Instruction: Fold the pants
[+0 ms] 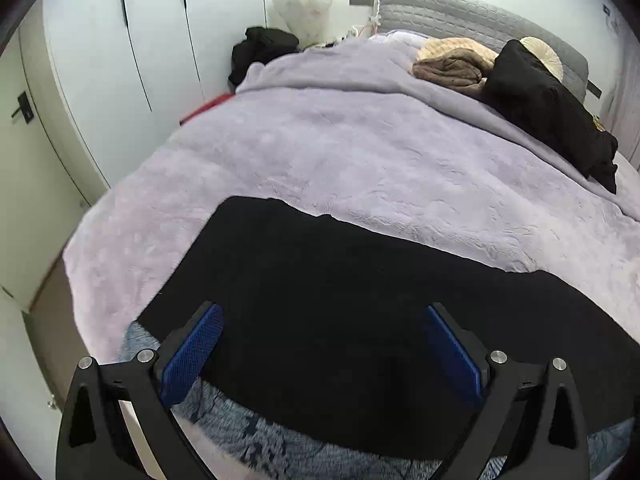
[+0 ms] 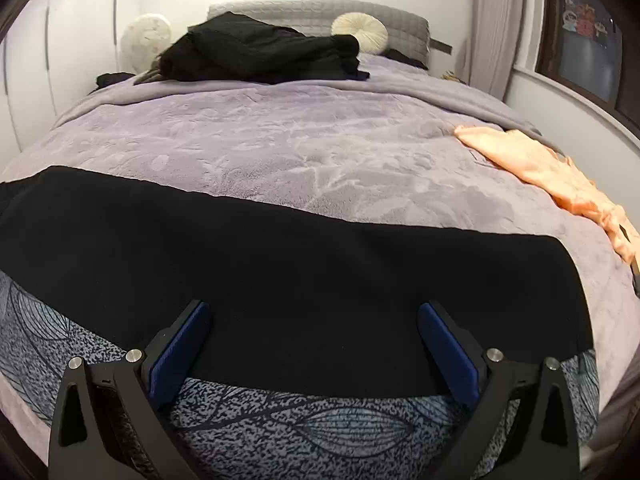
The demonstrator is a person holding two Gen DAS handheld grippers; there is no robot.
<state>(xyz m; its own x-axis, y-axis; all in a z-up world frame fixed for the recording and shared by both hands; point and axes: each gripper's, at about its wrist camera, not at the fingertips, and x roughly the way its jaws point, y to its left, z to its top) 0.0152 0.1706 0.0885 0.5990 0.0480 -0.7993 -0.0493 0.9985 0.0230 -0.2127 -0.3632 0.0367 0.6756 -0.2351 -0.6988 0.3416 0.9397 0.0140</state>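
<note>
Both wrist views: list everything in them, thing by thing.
pants: one, black, flat across the bed's near end
blanket: one, lilac, covering the bed
patterned cover: one, grey-blue, under the pants' near edge
black clothes: one pile, near the headboard
brown knit: one, beside the black pile
round cushion: one, cream, at the headboard
headboard: one, grey
peach garment: one, right bed edge
wardrobe: white, left wall
left gripper: open over the pants
right gripper: open over the pants

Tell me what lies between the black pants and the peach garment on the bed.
Only bare lavender blanket. The right wrist view shows it between the black pants and the peach garment, which lies near the bed's right edge.
</note>
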